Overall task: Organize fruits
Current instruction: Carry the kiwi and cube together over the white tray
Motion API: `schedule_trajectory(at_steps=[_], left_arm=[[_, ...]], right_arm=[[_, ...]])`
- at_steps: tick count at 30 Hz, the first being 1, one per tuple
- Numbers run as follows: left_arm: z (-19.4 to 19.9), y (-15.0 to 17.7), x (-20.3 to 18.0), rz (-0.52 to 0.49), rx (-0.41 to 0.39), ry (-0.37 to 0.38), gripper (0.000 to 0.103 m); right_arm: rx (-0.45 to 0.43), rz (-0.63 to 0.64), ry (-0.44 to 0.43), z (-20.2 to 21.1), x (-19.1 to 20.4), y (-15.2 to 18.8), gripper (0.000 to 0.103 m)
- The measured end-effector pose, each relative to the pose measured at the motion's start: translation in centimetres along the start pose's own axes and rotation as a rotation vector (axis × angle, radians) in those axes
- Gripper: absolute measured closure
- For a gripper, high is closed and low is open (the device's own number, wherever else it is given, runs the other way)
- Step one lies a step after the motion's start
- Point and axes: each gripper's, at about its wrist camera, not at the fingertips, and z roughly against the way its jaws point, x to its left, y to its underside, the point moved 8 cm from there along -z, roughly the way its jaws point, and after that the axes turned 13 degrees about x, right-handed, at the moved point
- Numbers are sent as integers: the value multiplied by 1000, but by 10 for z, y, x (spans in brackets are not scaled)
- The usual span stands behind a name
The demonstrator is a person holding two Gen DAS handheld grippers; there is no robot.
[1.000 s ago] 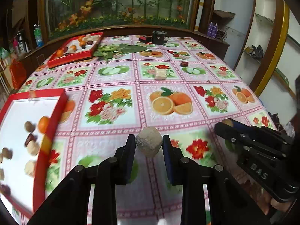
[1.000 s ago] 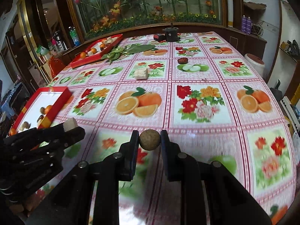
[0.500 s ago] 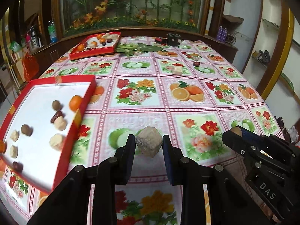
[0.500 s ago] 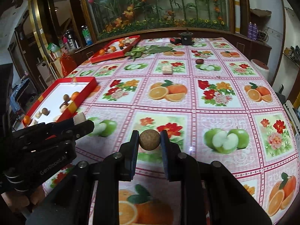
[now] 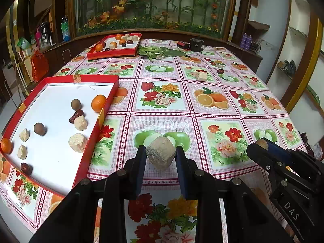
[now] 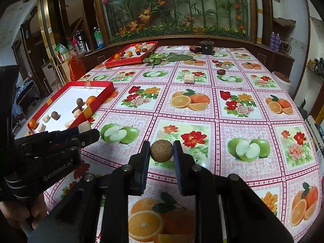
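Observation:
My left gripper (image 5: 161, 155) is shut on a tan, rough cube-shaped fruit piece (image 5: 160, 155), held above the tablecloth just right of the near red tray (image 5: 92, 139). That tray holds oranges, brown round fruits, dark dates and pale chunks on its white floor. My right gripper (image 6: 161, 151) is shut on a brown round fruit (image 6: 161, 151) over the table's near middle. In the right wrist view the left gripper (image 6: 85, 130) shows at the left with its cube beside the near red tray (image 6: 102, 86). The right gripper (image 5: 263, 144) appears at the right of the left wrist view.
A second red tray (image 5: 113, 54) with fruit sits at the far left, next to green leaves (image 5: 160, 51). A pale cube (image 5: 201, 77) and a dark fruit (image 5: 220, 71) lie loose far right. A black object (image 5: 196, 44) stands at the far edge.
Both grippers have pulled back toward the near edge and shifted left with their loads. The near red tray is now fuller in view and closer to the left gripper.

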Motion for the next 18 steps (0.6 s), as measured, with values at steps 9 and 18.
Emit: schedule_trajectory(at_steps=[9, 18], left_arm=[[9, 0, 14, 33, -12, -13, 75], [27, -4, 65, 148, -36, -45, 75]], right_arm=[[-10, 25, -24, 4, 14, -3, 78], [-22, 104, -75, 2, 56, -25, 78]])
